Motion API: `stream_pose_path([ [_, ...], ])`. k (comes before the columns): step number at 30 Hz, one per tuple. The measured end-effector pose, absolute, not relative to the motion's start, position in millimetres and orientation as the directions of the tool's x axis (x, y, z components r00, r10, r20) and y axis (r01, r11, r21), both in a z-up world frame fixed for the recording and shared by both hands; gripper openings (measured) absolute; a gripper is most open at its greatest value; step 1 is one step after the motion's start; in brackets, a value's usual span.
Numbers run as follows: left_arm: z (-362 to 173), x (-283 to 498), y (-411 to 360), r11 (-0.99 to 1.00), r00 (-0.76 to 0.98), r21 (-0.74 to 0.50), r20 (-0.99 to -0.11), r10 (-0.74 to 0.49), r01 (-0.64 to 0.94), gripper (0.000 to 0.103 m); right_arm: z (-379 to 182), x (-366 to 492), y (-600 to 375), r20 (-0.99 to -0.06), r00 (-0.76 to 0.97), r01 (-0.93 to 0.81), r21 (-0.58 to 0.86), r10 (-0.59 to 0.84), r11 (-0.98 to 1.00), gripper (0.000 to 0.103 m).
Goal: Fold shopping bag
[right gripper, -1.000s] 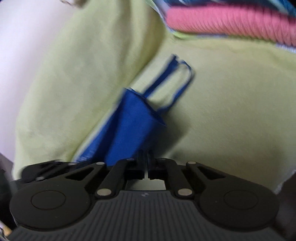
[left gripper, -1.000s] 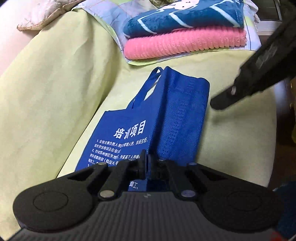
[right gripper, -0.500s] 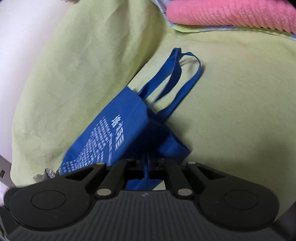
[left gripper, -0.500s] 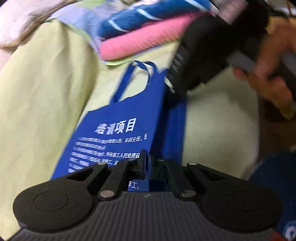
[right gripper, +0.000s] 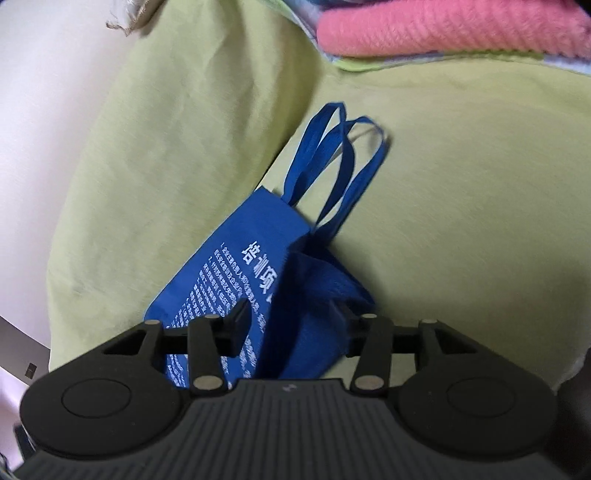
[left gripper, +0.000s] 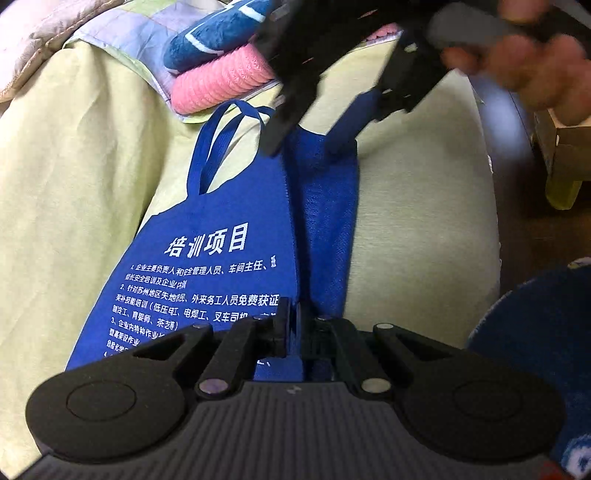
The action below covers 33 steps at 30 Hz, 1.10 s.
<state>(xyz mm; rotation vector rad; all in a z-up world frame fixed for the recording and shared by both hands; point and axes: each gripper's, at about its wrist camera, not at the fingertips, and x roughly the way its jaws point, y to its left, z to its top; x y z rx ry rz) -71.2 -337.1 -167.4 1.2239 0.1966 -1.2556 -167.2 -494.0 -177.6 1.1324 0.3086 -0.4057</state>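
My count from here: one blue shopping bag with two loop handles, both seen best from my right wrist. Two folded towels stacked, one pink towel under one dark blue towel. Two claws of mine, the left gripper and the right gripper. One yellow-green cushion beneath it all.
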Motion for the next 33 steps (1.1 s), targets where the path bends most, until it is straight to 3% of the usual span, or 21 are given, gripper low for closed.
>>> stream_pose_path([
  [3,-168.0,-70.2,-338.1,-0.17,0.383,0.583,-0.698,-0.606,0.794,0.0,-174.6,-145.7,-498.2,-0.499,0.855,0.515,0.781,-0.144,0.353,0.04],
  [5,-168.0,-68.7,-339.0,-0.157,0.393,0.587,-0.693,-0.604,0.794,0.0,-175.3,-133.3,-500.5,-0.527,0.839,0.538,0.765,-0.138,0.353,0.024],
  [6,-166.9,-67.7,-339.9,-0.148,0.397,0.587,-0.691,-0.604,0.796,0.001,-176.0,-129.4,-500.6,-0.526,0.839,0.538,0.764,-0.137,0.357,0.003],
  [12,-147.3,-58.0,-357.1,-0.074,0.385,0.547,-0.673,-0.631,0.834,0.011,-169.1,-127.0,-497.5,-0.415,0.896,0.442,0.803,-0.158,0.4,0.003],
  [15,-149.9,-58.9,-366.2,-0.065,0.394,0.559,-0.658,-0.641,0.827,0.011,-165.2,-131.5,-498.9,-0.344,0.927,0.374,0.833,-0.15,0.408,0.003],
  [17,-152.2,-59.8,-369.5,-0.059,0.394,0.56,-0.649,-0.651,0.826,0.005,-162.3,-135.8,-498.3,-0.31,0.941,0.338,0.84,-0.137,0.424,0.003],
  [20,-155.9,-65.7,-367.9,-0.073,0.391,0.568,-0.649,-0.652,0.82,0.006,-163.8,-144.3,-496.3,-0.323,0.936,0.351,0.828,-0.14,0.438,0.003],
  [22,-156.7,-71.0,-365.4,-0.074,0.398,0.581,-0.639,-0.658,0.81,0.016,-169.1,-150.5,-498.2,-0.336,0.929,0.369,0.837,-0.153,0.404,0.003],
  [27,-151.4,-71.8,-372.3,-0.059,0.394,0.575,-0.628,-0.67,0.816,0.02,-174.1,-153.1,-502.1,-0.327,0.931,0.364,0.859,-0.162,0.36,0.003],
  [29,-150.6,-70.9,-376.8,-0.057,0.387,0.564,-0.632,-0.671,0.823,0.02,-170.7,-152.4,-500.1,-0.322,0.933,0.359,0.854,-0.159,0.378,0.003],
  [30,-150.8,-70.3,-378.5,-0.054,0.385,0.561,-0.633,-0.672,0.826,0.015,-168.8,-151.9,-498.8,-0.32,0.935,0.356,0.851,-0.157,0.386,0.003],
  [31,-151.3,-69.1,-380.0,-0.048,0.385,0.558,-0.631,-0.674,0.829,0.0,-167.3,-152.1,-497.8,-0.318,0.935,0.354,0.848,-0.155,0.395,0.003],
  [33,-148.6,-68.6,-377.3,-0.032,0.389,0.559,-0.616,-0.685,0.829,0.0,-165.2,-154.0,-496.0,-0.323,0.935,0.355,0.836,-0.149,0.418,0.003],
])
